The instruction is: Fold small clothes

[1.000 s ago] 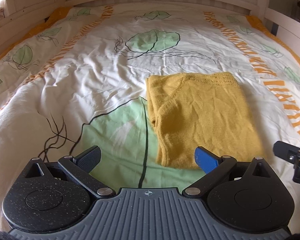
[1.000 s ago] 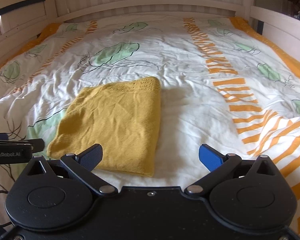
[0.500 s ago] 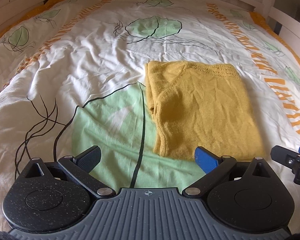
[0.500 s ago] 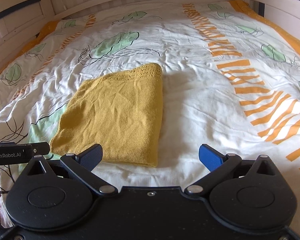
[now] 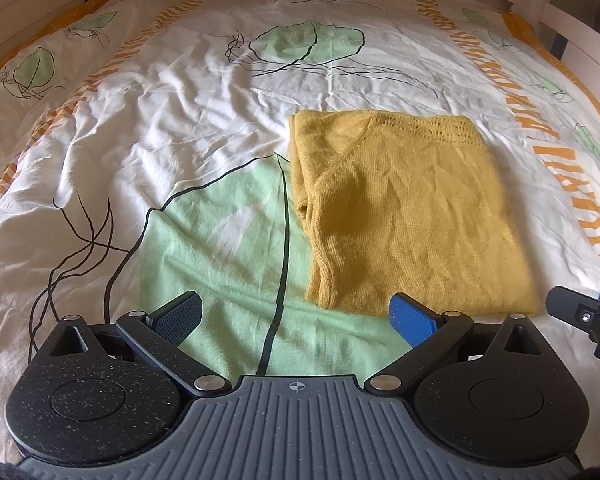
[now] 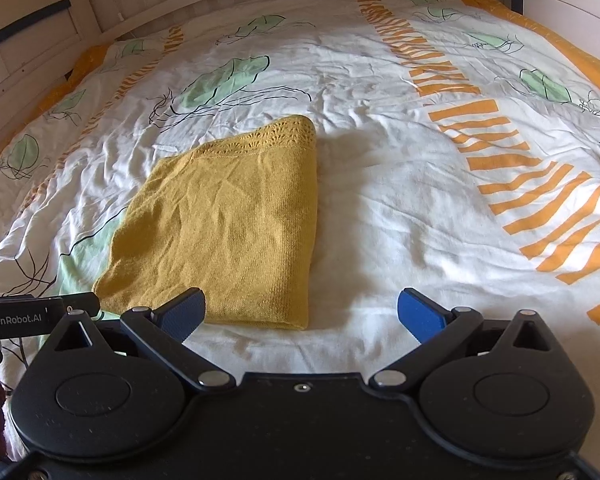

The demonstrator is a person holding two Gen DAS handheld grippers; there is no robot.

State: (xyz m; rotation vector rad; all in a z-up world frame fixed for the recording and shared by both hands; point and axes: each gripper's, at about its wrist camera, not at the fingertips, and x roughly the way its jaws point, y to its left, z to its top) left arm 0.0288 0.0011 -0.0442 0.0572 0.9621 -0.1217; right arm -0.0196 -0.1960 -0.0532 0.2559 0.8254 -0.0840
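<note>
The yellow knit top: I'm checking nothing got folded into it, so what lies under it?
The yellow knit top lies folded flat on the leaf-print duvet, overlapping a green leaf's edge. Its left edge shows stacked layers. Whatever lies between or beneath them is covered.

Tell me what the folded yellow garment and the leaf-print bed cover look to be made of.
Folded mustard-yellow garment: apparently a soft, matte fine knit; stitch rows and an openwork lace band along its far edge show. White leaf-print bed cover: likely thin woven cotton or a blend, matte, with fine sharp creases and a flat printed pattern; the fibre can't be confirmed.
</note>
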